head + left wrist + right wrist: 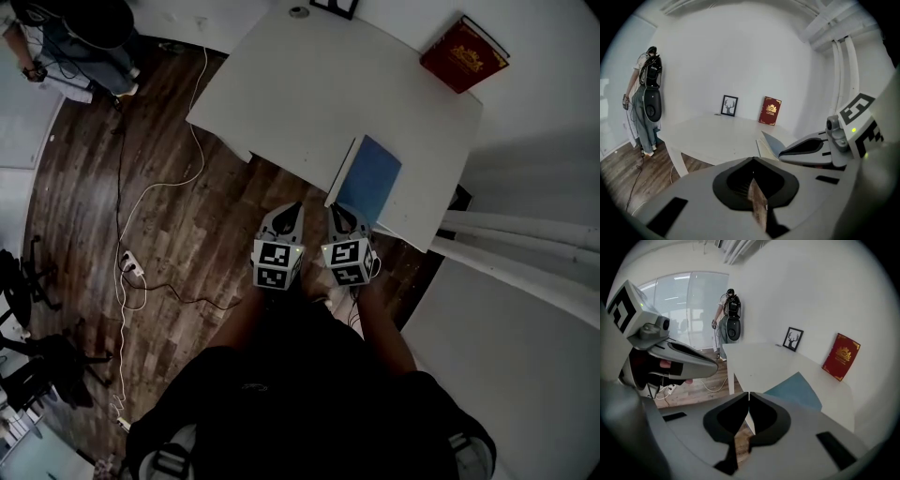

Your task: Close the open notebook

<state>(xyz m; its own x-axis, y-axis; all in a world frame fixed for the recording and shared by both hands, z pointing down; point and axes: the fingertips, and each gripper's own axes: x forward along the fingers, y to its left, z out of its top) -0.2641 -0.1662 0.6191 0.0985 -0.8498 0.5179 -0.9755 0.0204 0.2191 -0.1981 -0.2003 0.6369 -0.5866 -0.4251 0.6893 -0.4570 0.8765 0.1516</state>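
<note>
The notebook lies at the near edge of the white table, blue cover up. A strip of white pages shows along its left side. In the left gripper view the notebook has its cover raised at a slant over the pages. My left gripper hangs over the wooden floor just short of the table edge, its jaws meeting at the tips with nothing between them. My right gripper is beside it, shut and empty, its tips close to the notebook's near corner. In the right gripper view the blue cover lies just beyond the shut tips.
A red book leans on the wall at the table's far right, and a framed deer picture stands at the back. A person stands at the far left. Cables and a power strip lie on the floor. White pipes run along the right.
</note>
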